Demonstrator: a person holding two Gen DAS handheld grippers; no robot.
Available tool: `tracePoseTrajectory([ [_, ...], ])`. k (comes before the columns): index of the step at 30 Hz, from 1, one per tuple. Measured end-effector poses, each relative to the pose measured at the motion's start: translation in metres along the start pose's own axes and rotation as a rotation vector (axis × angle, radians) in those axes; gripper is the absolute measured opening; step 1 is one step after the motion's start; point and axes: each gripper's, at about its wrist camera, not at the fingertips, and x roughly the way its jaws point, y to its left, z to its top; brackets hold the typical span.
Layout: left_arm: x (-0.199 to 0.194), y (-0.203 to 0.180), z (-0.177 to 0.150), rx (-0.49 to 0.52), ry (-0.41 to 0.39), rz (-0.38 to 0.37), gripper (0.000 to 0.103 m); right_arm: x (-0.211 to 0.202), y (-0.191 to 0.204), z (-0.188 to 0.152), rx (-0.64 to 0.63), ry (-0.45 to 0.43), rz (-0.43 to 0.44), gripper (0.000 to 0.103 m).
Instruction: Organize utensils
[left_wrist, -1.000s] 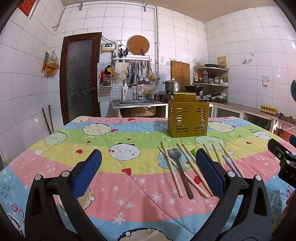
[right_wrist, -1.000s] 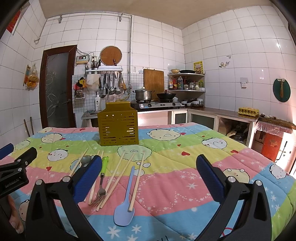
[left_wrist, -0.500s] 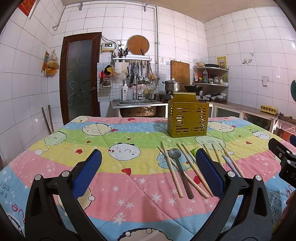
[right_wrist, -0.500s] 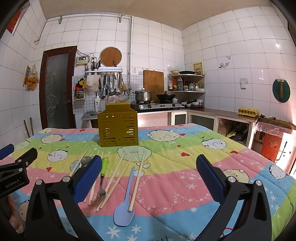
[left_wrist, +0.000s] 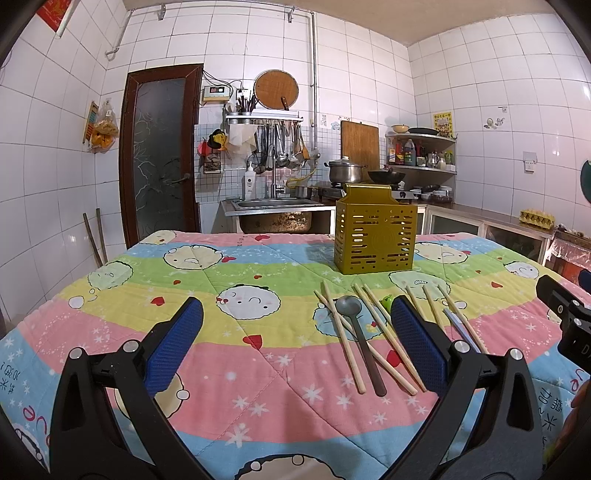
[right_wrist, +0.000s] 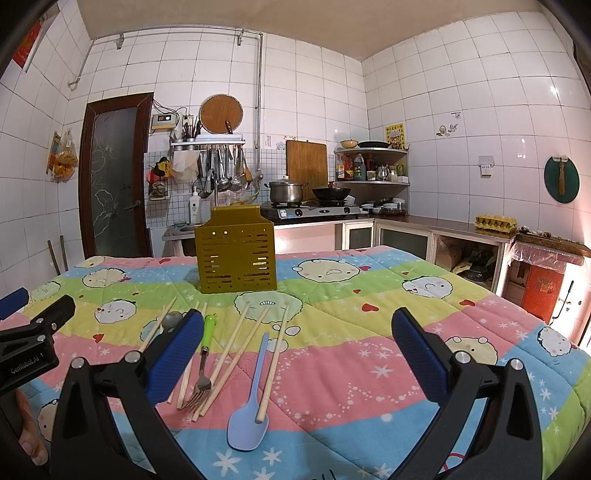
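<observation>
A yellow slotted utensil holder (left_wrist: 375, 236) stands upright on the quilt-covered table; it also shows in the right wrist view (right_wrist: 236, 254). In front of it lie several wooden chopsticks (left_wrist: 341, 338), a grey spoon (left_wrist: 357, 332), a green-handled fork (right_wrist: 205, 349) and a light blue spoon (right_wrist: 253, 402). My left gripper (left_wrist: 295, 339) is open and empty, just left of the utensils. My right gripper (right_wrist: 295, 347) is open and empty, with its left finger over the utensils.
The colourful quilt (left_wrist: 207, 280) covers the whole table. Behind it are a sink (left_wrist: 275, 214), a stove with pots (right_wrist: 306, 206) and a counter (right_wrist: 461, 229) on the right. A door (left_wrist: 159, 155) is at the back left.
</observation>
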Motion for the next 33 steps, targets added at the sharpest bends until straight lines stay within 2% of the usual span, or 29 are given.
tracePoseTrajectory([
  [13, 0.0, 0.0, 0.0, -0.014, -0.01, -0.01, 0.098, 0.001, -0.002, -0.001, 0.015, 0.001, 0.018, 0.099],
  [17, 0.004, 0.002, 0.0, -0.028, 0.008, -0.023, 0.098, 0.008, -0.001, -0.001, 0.014, 0.041, 0.039, 0.099],
  [20, 0.006, 0.003, 0.0, -0.031, 0.019, -0.028, 0.098, 0.015, 0.001, -0.001, 0.008, 0.071, 0.024, 0.099],
  [23, 0.013, 0.005, 0.001, -0.04, 0.056, -0.031, 0.098, 0.02, 0.002, -0.001, 0.003, 0.1, -0.018, 0.099],
  [28, 0.036, 0.011, 0.01, -0.079, 0.149, -0.059, 0.098, 0.047, 0.001, 0.004, -0.003, 0.196, -0.01, 0.099],
  [33, 0.078, 0.011, 0.027, -0.02, 0.25, -0.044, 0.098, 0.081, -0.001, 0.017, -0.029, 0.23, -0.039, 0.099],
])
